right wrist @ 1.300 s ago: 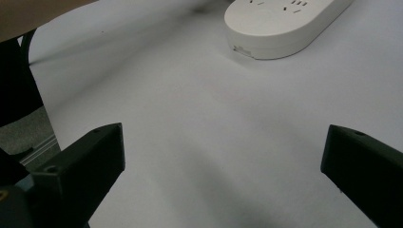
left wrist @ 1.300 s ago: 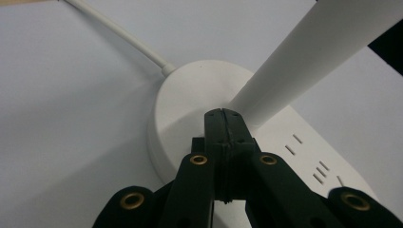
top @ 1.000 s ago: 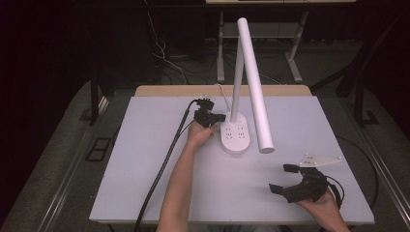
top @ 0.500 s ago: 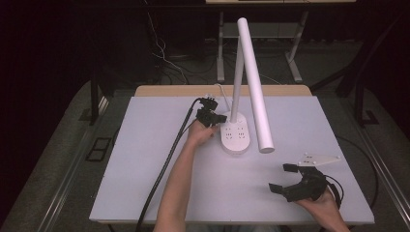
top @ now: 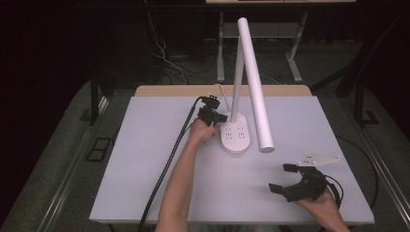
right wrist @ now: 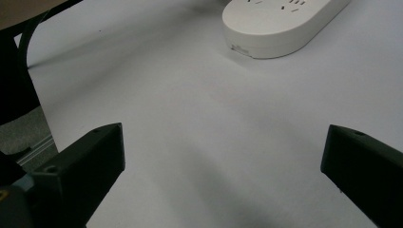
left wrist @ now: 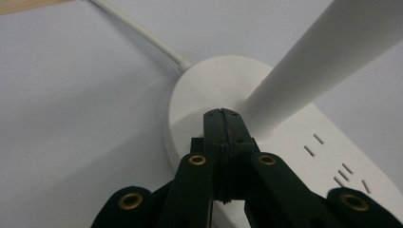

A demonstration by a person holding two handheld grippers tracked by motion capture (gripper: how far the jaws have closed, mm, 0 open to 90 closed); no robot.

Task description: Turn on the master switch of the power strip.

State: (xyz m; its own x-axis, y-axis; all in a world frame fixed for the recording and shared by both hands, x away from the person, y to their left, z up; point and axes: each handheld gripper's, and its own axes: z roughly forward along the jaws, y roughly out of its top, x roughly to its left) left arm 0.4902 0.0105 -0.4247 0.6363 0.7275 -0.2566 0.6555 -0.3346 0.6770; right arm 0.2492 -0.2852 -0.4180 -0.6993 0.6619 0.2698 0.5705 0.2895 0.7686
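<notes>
L black two-jaw gripper (top: 218, 117), jaws together, tip on white oval lamp base w/ sockets (top: 236, 137), at its 10 o'clock edge. R black gripper (top: 284, 178), jaws wide apart, nothing between, hovers over white table (top: 145, 159) at base's 5 o'clock.

White table (top: 145, 159) spreads bare at nine o'clock; loose cables (top: 162, 58) tangle on the floor at eleven o'clock.

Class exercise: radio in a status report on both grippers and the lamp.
Left gripper shut, tips on lamp base beside the stem. Right gripper open, holding nothing, near the table's front edge. Nothing between them.
</notes>
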